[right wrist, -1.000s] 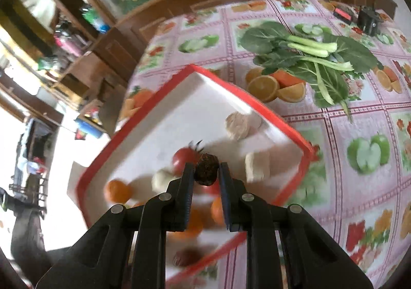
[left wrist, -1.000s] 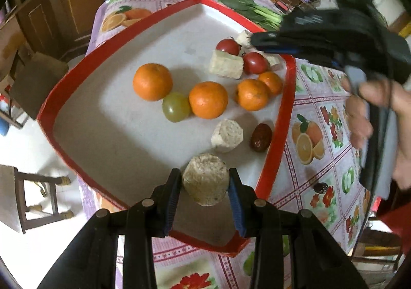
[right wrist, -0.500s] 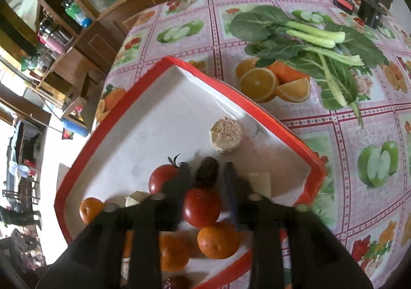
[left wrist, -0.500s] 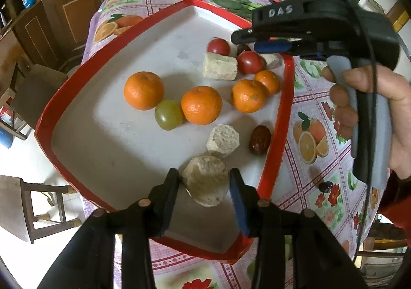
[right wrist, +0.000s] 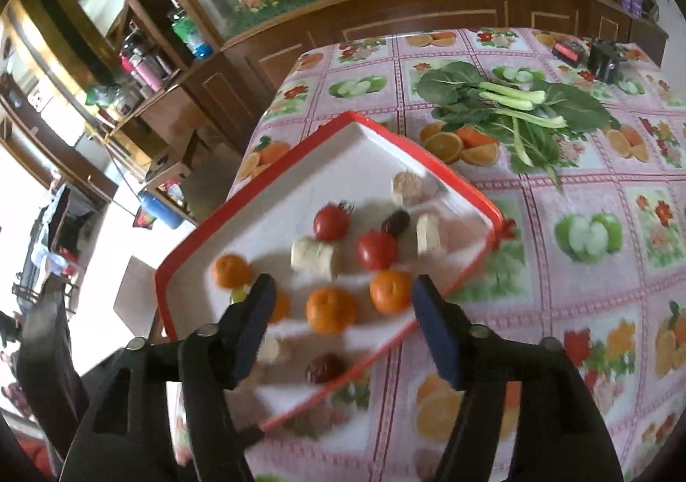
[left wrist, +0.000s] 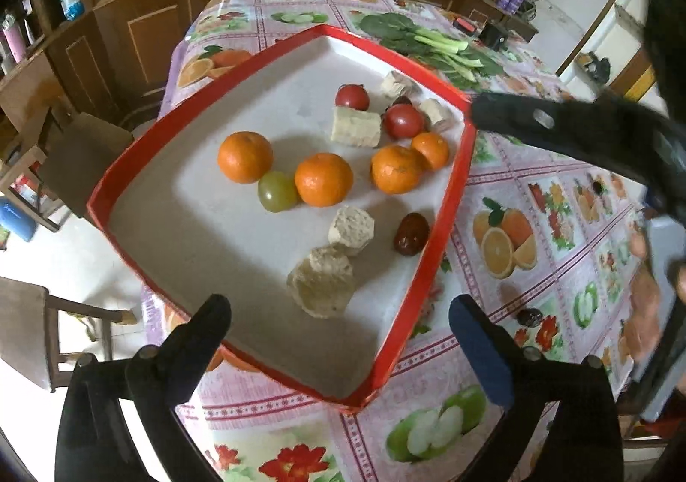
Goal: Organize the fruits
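Note:
A red-rimmed white tray (left wrist: 450, 199) holds several oranges (left wrist: 323, 179), a green grape (left wrist: 276, 192), two tomatoes (left wrist: 403, 121), pale sugarcane chunks (left wrist: 323, 287) and two dark red dates (left wrist: 411, 234). My left gripper (left wrist: 338, 327) is open and empty, just short of the nearest chunk. My right gripper (right wrist: 343, 323) is open and empty above the tray's near edge (right wrist: 463, 276); a dark date (right wrist: 396, 222) lies beyond it beside a tomato (right wrist: 377, 250). The right gripper's body (left wrist: 579, 130) crosses the left wrist view at the right.
The tray sits on a fruit-print tablecloth (right wrist: 600, 289). Leafy greens (right wrist: 514, 104) lie behind the tray. A loose dark date (left wrist: 529, 317) lies on the cloth right of the tray. Wooden cabinets (left wrist: 141, 36) and chairs (left wrist: 43, 336) stand past the table's edge.
My left gripper has opened, left the sugarcane chunk in the tray and drawn back. My right gripper has opened, left the dark date by the tomatoes and pulled back.

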Demonstrator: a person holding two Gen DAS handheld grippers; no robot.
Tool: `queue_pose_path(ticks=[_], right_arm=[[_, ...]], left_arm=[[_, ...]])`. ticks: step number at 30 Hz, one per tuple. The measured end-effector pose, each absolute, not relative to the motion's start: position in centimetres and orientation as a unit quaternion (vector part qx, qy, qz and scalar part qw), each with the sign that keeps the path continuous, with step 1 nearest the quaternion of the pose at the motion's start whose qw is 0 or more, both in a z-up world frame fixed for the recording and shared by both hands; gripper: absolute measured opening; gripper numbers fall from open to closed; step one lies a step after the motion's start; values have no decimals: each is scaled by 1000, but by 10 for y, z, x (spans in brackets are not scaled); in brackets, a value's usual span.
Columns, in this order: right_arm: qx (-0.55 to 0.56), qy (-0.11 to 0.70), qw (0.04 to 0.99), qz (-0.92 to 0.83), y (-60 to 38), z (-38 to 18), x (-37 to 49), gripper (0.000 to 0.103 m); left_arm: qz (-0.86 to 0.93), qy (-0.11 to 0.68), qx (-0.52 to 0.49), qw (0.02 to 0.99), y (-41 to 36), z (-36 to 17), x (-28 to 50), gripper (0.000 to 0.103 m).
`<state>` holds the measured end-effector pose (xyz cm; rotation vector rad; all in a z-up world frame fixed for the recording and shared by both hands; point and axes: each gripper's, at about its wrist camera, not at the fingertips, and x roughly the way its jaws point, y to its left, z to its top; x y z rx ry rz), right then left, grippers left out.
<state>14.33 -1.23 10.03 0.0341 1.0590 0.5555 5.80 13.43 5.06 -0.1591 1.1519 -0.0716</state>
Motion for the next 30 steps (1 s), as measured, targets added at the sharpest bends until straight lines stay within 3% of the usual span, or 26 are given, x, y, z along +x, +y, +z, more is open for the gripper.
queue_pose_path(ticks=[9,30], right_arm=[[-22,451,860,238,-28,118,93,103],[-29,436,866,241,-40,128,60,103]], left_arm=[[14,533,-34,845,133,64,48,103],[59,504,-7,861,123,96,34,103]])
